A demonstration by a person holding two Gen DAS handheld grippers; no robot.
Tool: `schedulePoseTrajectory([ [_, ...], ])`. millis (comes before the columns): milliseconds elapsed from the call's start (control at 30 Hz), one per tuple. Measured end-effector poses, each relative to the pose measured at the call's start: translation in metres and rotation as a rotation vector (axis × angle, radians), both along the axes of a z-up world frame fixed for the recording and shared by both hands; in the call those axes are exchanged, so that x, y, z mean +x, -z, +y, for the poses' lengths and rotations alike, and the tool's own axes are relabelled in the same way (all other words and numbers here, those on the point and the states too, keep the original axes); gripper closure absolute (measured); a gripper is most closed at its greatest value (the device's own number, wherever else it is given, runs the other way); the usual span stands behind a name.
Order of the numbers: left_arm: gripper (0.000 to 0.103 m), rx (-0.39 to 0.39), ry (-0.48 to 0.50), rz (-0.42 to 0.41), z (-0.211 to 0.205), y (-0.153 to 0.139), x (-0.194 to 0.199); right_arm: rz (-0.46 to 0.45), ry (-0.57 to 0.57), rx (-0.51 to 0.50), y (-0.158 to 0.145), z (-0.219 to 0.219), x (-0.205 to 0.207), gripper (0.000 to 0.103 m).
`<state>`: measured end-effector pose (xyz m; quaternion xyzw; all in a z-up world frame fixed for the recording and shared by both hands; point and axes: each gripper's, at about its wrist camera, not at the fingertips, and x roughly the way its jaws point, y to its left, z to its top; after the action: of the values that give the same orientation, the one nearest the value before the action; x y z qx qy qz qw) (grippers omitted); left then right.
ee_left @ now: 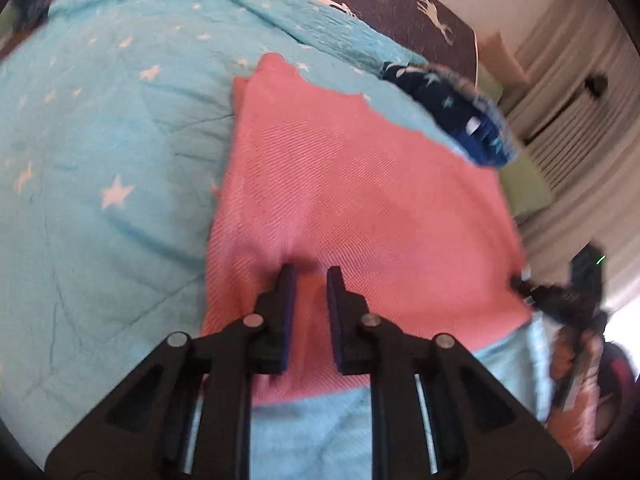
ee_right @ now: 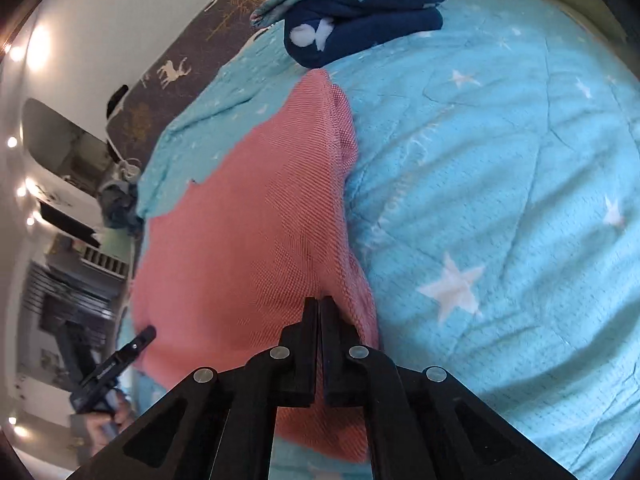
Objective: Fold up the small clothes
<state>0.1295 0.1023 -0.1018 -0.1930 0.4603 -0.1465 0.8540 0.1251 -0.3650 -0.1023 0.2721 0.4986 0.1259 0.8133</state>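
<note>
One pink garment [ee_left: 360, 200] lies flat on the light blue star-print blanket [ee_left: 100, 160]. Its weave is a fine diagonal rib, the surface mostly smooth, with a doubled layer showing along one long edge in the right wrist view [ee_right: 344, 152]. In the left wrist view it fills the centre and runs out toward 3 o'clock; in the right wrist view it runs from 6 o'clock up toward 12.

Count: one pink garment; one stack of folded dark blue star-print clothes [ee_right: 360, 16] at 12 o'clock in the right wrist view, touching the garment's far tip; two grippers.

Left gripper [ee_left: 311, 276]: jaws slightly apart, tips over the pink fabric, nothing visibly pinched between them. Right gripper [ee_right: 319, 306]: jaws closed together at the garment's near edge; whether cloth is caught between them cannot be told.
</note>
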Motion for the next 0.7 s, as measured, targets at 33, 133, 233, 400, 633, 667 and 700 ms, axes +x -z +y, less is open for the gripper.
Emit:
schedulePoseTrajectory([
  [33,0.084,-0.01,-0.002,-0.002,0.001,-0.011,0.0,-0.005,-0.012,-0.015,-0.004,0.0,-0.001,0.102],
  [133,0.08,0.026,0.044,-0.107,-0.012,-0.043,0.006,-0.063,-0.06,-0.124,-0.032,0.015,0.007,0.097],
  [233,0.065,0.045,0.087,-0.159,-0.036,-0.059,0.029,-0.145,-0.111,-0.171,-0.058,0.037,0.028,0.096],
  [400,0.056,0.135,0.094,-0.099,-0.06,-0.033,0.076,-0.111,-0.159,-0.151,-0.045,0.061,0.082,0.095],
  [633,0.067,-0.027,0.039,-0.071,-0.013,0.005,0.081,-0.043,0.032,0.01,0.016,-0.007,0.117,0.103],
  [667,0.069,-0.036,0.03,-0.065,-0.01,0.004,0.08,-0.031,0.059,0.081,0.019,-0.018,0.117,0.103],
  [700,0.069,-0.041,0.018,-0.056,-0.008,0.0,0.078,-0.033,0.075,0.097,0.018,-0.022,0.116,0.103],
])
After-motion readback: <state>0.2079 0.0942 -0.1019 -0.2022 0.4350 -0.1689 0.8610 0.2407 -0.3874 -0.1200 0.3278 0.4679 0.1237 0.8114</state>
